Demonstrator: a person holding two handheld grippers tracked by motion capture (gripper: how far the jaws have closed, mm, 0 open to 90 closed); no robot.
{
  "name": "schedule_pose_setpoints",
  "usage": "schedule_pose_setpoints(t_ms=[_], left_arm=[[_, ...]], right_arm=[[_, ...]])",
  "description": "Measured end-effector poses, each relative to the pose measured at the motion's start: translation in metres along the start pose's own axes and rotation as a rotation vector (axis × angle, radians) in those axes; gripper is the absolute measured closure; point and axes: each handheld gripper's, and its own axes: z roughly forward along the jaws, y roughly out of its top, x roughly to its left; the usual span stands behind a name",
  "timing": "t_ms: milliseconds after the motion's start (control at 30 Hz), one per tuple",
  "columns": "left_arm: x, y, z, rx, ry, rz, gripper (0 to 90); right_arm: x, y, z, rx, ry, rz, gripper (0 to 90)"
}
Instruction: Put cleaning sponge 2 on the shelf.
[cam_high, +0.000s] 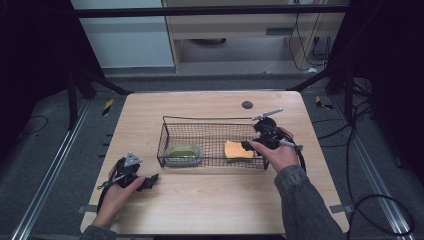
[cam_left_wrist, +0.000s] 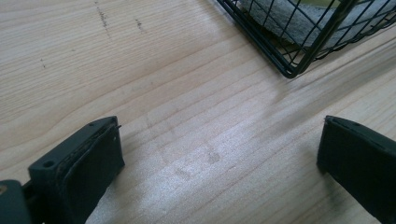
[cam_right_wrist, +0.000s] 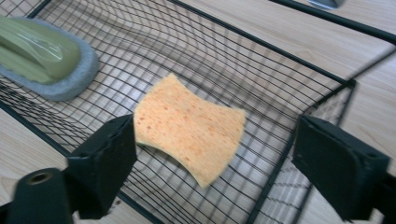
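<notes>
High view overlooks the table (cam_high: 210, 200); gripper views closely share the basket (cam_right_wrist: 280, 51).

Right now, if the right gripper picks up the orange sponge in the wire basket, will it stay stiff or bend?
The orange sponge probably bends: its edges already curve as it lies on the wire basket. Its pitted, porous face suggests it is light and squashes between the pads. It looks flat and rough, so it should not roll or slip easily. The right gripper stands open around it.

A lab-like recording room: a wooden table (cam_high: 200, 200) amid dark metal framing (cam_high: 210, 11), with loose floor cables (cam_high: 370, 200).
</notes>
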Motion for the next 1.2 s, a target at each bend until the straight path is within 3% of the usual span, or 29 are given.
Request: schedule_pose_setpoints(t_ms=[133,233,500,733,867,967,1200], left_arm=[[0.000,0.000,0.000,0.000,0.001,-0.001,0.0],[0.000,0.000,0.000,0.000,0.001,-0.001,0.0],[0.000,0.000,0.000,0.000,0.001,-0.002,0.0],[0.000,0.000,0.000,0.000,0.001,-0.002,0.0],[0.000,0.000,0.000,0.000,0.001,-0.003,0.0],[0.000,0.000,0.000,0.000,0.001,-0.002,0.0],[0.000,0.000,0.000,0.000,0.001,-0.002,0.0]], right_arm=[[-0.013,-0.009,-0.012,-0.030,-0.028,0.013,8.4],[-0.021,-0.016,-0.019,-0.021,-0.018,0.035,9.5],[-0.044,-0.037,-0.038,-0.037,-0.057,0.075,7.8],[-0.066,-0.055,-0.049,-0.063,-0.060,0.110,14.4],[-0.073,-0.063,-0.050,-0.087,-0.093,0.117,12.9],[-0.078,-0.071,-0.047,-0.129,-0.144,0.081,11.7],[-0.096,-0.092,-0.031,-0.126,-0.189,0.131,10.9]])
